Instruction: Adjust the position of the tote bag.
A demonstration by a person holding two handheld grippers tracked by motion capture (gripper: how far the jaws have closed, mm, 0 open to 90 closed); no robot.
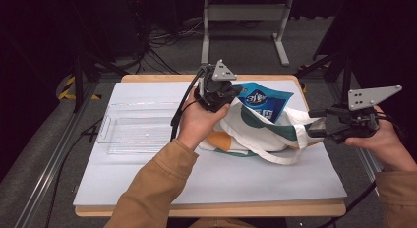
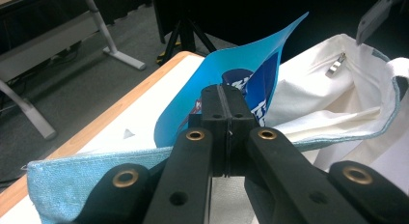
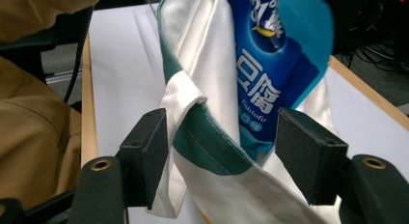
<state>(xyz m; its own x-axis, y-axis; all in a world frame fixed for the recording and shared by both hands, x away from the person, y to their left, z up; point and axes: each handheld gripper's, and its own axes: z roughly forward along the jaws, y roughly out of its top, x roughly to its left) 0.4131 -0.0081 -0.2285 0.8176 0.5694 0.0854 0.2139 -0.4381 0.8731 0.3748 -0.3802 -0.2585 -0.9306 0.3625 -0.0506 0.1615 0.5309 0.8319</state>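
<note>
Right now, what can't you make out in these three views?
- Blue packet: its lower part sits inside the tote bag in every view, hidden by cloth.
- Left tool: in the left gripper view its jaws are together over the bag rim, hiding what is pinched.
- Right tool: open jaws flank the bag rim; contact unclear.
- Packet's small print: blurred, right gripper view.
- Clear tray: contents hard to judge, high view.

Blue packet (image 1: 265,101) blocking the tote bag (image 1: 255,134) mouth
</note>
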